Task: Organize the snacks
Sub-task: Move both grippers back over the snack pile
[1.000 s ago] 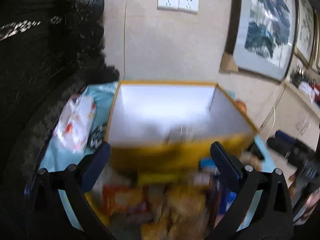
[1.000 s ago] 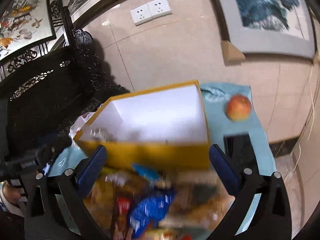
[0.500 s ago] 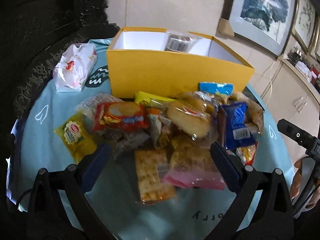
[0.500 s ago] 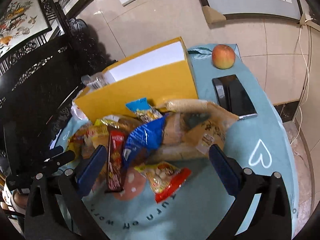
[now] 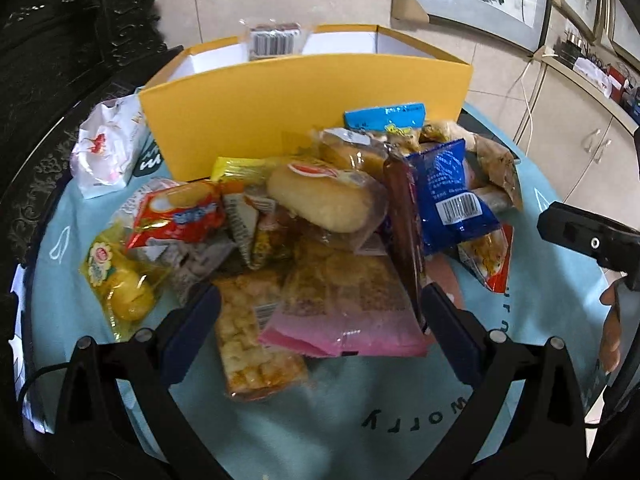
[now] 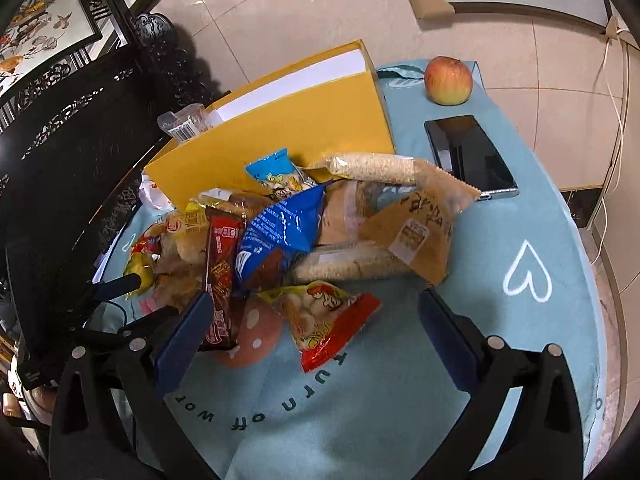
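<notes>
While both tools hover over the table's near edge, left gripper [image 5: 318, 330] has its fingers spread wide, holding nothing, and right gripper [image 6: 312, 330] is likewise wide apart and empty. Snack pile [image 5: 320, 232] sits mid-table on the teal tablecloth [image 6: 520, 320], touching the front wall of the yellow box [image 5: 304, 108] at 12 o'clock. One clear barcode packet [image 5: 274, 38] pokes above the box's rim. Pink-bottomed cracker pack [image 5: 344, 312] lies nearest the left tool, between its fingers in that view. Red-yellow snack bag [image 6: 324, 320] lies nearest the right tool. Apple [image 6: 448, 80] and phone [image 6: 470, 156] sit at 1 o'clock in the right view, apart from the pile. White tissue pack [image 5: 106, 146] is at 10 o'clock in the left view, beside the box.
</notes>
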A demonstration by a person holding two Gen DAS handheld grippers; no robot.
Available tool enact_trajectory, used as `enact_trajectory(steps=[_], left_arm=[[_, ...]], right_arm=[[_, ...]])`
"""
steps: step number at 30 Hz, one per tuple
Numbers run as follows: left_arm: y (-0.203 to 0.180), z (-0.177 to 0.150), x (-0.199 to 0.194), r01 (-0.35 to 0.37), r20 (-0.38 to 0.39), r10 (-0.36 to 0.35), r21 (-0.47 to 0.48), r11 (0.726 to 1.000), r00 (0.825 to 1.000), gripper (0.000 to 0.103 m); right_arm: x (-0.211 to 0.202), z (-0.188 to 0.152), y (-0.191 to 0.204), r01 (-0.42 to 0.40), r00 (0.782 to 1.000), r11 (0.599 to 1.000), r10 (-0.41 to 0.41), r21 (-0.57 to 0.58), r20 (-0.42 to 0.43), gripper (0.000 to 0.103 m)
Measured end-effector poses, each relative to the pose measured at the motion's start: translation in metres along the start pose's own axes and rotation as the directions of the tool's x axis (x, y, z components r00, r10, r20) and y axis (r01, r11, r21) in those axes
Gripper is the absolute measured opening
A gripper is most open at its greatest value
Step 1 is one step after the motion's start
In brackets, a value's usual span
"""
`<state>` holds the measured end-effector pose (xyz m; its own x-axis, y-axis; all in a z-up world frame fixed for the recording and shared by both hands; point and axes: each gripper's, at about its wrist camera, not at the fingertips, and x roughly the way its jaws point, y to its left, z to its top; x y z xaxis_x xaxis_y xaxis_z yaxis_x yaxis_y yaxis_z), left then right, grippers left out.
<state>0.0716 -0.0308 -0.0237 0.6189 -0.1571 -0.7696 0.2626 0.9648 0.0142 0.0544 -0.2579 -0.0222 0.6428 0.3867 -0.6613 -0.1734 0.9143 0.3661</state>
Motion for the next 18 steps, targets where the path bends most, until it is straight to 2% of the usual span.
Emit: enact_trajectory(steps=[5, 6, 7, 9, 12, 18], left_arm=[[-0.001, 0.001, 0.013, 0.010, 0.006, -0.010, -0.002, 1.000, 1.000, 0.100], [-0.002, 0.001, 0.017, 0.016, 0.001, -0.016, 0.002, 1.000, 1.000, 0.096], [-0.002, 0.002, 0.021, 0.031, -0.005, -0.031, 0.002, 1.000, 1.000, 0.083], [-0.004, 0.005, 0.025, 0.068, 0.001, -0.068, -0.003, 0.998, 0.998, 0.069], [-0.008, 0.010, 0.034, 0.050, -0.015, -0.050, 0.010, 0.999, 0.999, 0.065], [-0.009, -0.001, 0.036, 0.085, -0.033, -0.085, 0.014, 0.996, 0.996, 0.054]], right_arm=[[0.000, -0.002, -0.002, -0.005, 1.000, 1.000, 0.006, 0.007, -0.005, 0.102], [0.000, -0.002, -0.003, -0.006, 1.000, 1.000, 0.006, 0.007, -0.006, 0.102], [0.000, -0.002, -0.003, -0.007, 1.000, 1.000, 0.007, 0.008, -0.008, 0.102], [0.002, -0.002, -0.003, -0.010, 1.000, 1.000, 0.010, 0.009, -0.010, 0.102], [0.006, -0.004, -0.002, -0.006, 1.000, 1.000, 0.007, 0.010, -0.026, 0.102], [0.009, -0.008, -0.002, 0.013, 0.998, 1.000, -0.014, -0.012, -0.057, 0.102]])
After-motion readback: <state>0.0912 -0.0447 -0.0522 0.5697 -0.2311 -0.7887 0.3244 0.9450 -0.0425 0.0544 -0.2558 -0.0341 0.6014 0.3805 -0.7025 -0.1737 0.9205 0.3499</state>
